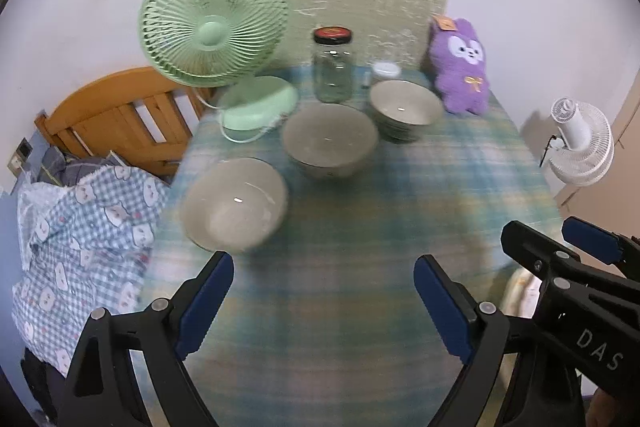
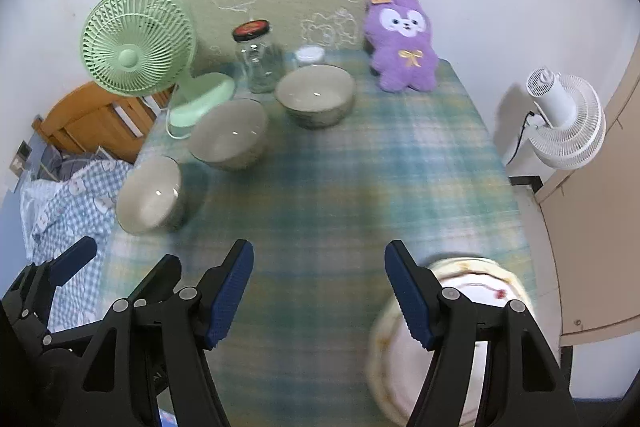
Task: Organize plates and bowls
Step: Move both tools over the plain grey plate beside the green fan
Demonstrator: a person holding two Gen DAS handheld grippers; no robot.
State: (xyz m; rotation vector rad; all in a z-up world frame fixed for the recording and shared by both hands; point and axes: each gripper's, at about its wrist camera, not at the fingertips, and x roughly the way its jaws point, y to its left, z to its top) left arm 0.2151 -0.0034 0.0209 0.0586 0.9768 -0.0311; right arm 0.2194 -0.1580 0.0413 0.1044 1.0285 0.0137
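Three grey bowls stand upright, mouths up, in a slanting row on the plaid tablecloth (image 2: 360, 187). Being round, they have no long axis; the row itself runs from the near left edge toward the far middle of the table. The nearest bowl (image 1: 234, 205) sits at the left edge, just ahead of my left gripper (image 1: 324, 303) and a little to its left, apart from the pads. The middle bowl (image 1: 330, 141) lies farther out, roughly straight ahead. The far bowl (image 1: 404, 107) seems to rest on another bowl or two beneath it, though blur keeps me from being sure.

A cream plate with a small floral print (image 2: 472, 287) lies near the right front edge of the table, flat or nearly so; it is blurred. In my right wrist view it sits partly behind the right finger of my right gripper (image 2: 320, 291), off to the side of the gap, and I cannot tell if the finger touches it.

Both grippers are released: the blue pads are spread with only tablecloth between them.

Behind the bowls stand a glass jar with a red and black lid (image 1: 333, 67), a small white-lidded jar (image 1: 386, 69), a green desk fan (image 1: 212, 23) and a purple plush toy (image 1: 460, 63). A white fan (image 2: 564, 119) stands beyond the table's right side, and checked bedding (image 1: 80, 239) lies to the left.
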